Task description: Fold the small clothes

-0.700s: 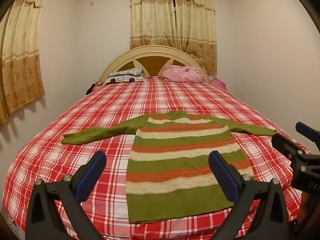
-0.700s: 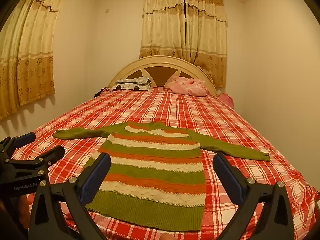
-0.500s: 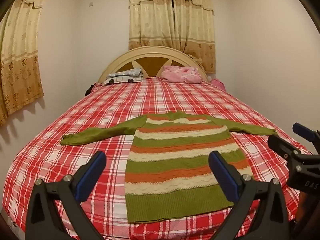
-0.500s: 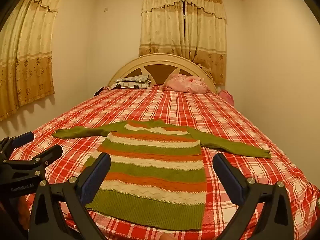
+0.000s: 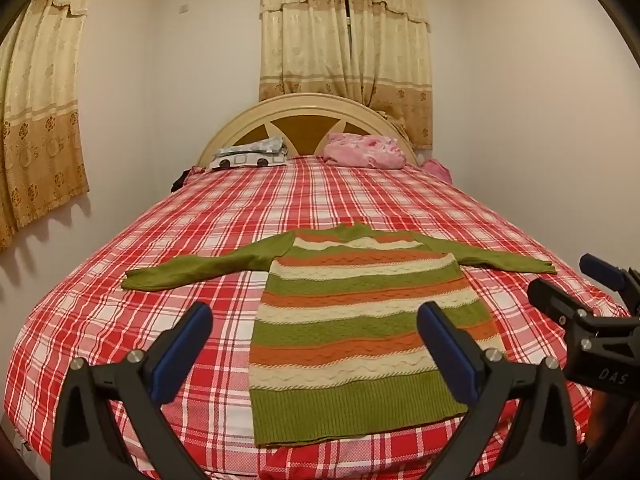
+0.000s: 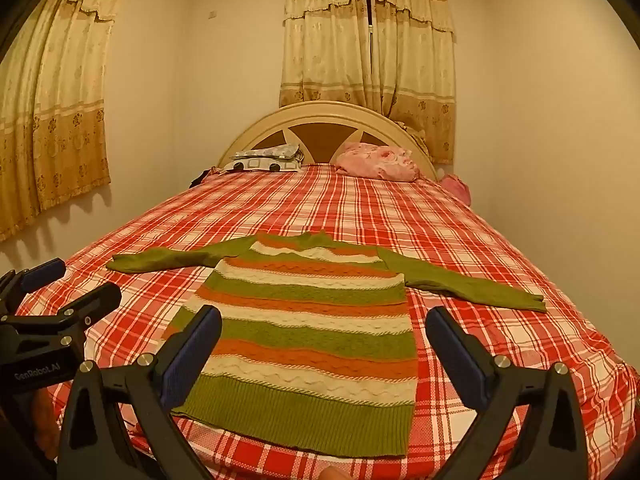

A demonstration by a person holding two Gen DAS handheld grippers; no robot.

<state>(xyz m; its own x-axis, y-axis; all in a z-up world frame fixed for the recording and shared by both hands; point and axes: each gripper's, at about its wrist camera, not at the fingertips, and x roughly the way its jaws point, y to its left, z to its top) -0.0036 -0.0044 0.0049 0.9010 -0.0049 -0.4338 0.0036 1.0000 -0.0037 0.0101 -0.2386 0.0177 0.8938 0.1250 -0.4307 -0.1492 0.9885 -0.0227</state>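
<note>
Little had moved since the earlier frames: both views had only drifted slightly. Flat on the bed [image 5: 120,320] lay the sweater [image 5: 360,320], sleeves out, unfolded. Left gripper [image 5: 316,340] and right gripper [image 6: 324,344] hovered spread and empty; all folding remained.

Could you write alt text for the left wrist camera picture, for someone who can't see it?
A small striped sweater, green, orange and cream, lies flat with sleeves spread on a bed with a red plaid sheet. The left gripper frames it from below, open and empty; the right gripper shows at the right edge.
</note>
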